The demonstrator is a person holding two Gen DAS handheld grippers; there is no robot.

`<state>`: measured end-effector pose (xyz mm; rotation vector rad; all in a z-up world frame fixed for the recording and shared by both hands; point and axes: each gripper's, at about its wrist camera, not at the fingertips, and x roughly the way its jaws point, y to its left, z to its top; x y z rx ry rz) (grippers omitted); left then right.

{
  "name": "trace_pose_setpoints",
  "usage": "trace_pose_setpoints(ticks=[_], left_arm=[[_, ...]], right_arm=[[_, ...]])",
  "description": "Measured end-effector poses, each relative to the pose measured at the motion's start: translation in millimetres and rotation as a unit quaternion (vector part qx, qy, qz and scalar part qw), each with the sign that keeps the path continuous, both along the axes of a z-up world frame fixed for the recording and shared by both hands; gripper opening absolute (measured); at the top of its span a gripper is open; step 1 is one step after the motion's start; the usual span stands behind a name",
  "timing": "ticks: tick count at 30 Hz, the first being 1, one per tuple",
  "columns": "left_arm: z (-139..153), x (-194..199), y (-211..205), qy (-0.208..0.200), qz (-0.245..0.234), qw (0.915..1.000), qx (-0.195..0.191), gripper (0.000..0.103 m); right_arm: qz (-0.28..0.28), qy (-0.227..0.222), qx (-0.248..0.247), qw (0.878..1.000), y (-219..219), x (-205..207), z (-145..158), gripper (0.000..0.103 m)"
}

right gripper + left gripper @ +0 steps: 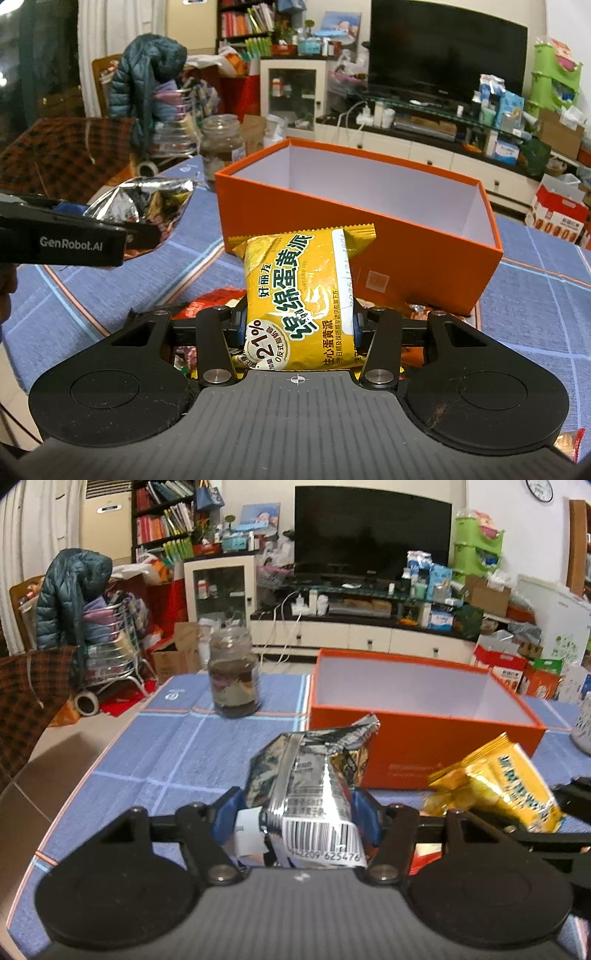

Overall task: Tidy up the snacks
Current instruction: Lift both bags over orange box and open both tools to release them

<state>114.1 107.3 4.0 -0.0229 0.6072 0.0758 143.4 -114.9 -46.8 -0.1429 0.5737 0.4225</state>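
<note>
A: Nearest your left camera, the silver snack packet [314, 805] sits crumpled between the blue fingers [226, 818] of your left gripper [301, 823], barcode end toward the lens. The fingers are closed on it.

B: And my right?

A: Your right gripper [299, 328] is clamped on the yellow pie packet [303, 299], 1 finger pressing each side edge. The packet stands upright out of the grip, its crimped top just in front of the orange box [373, 236].

B: Where does the box sit?

A: On the blue checked cloth [177, 746] covering the table, open-topped, white inside. Your silver packet is held near its front left corner; the yellow one is to the right of yours, well clear of the cloth.

B: Anything else on the table?

A: 1 glass jar [233, 675] stands upright left of the box, apart from it. Red wrappers [210, 301] lie under your right fingers.
</note>
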Motion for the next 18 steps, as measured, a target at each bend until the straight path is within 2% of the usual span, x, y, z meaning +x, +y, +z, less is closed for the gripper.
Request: trace_pose_setpoints(ticks=[6, 8, 10, 12, 15, 18], left_arm=[[11.5, -1.2, -5.6, -0.009, -0.008, 0.9995, -0.03, 0.062], [20.8, 1.0, -7.7, -0.018, -0.011, 0.999, -0.04, 0.062], [33.6, 12.3, -11.5, -0.026, -0.018, 0.9983, -0.049, 0.062], [43.1, 32.4, -17.7, -0.027, -0.029, 0.9977, -0.055, 0.062], [48.6, 77.5, -28.3, -0.02, -0.027, 0.9982, -0.051, 0.062], [44.6, 127.4, -36.2, -0.01, -0.021, 0.9986, -0.047, 0.062]], right_arm=[[-0.007, -0.004, 0.021, 1.0, -10.8, -3.0, 11.2, 0.033], [-0.006, -0.003, 0.042, 0.999, -18.9, -5.5, 19.8, 0.033], [-0.01, -0.02, 0.053, 0.998, -28.1, -4.9, 35.4, 0.033], [-0.022, -0.037, 0.057, 0.997, -36.5, 4.8, 49.7, 0.033], [-0.053, -0.042, 0.061, 0.996, -48.4, 43.4, 64.1, 0.033], [-0.077, -0.021, 0.072, 0.994, -52.9, 94.9, 67.2, 0.033]])
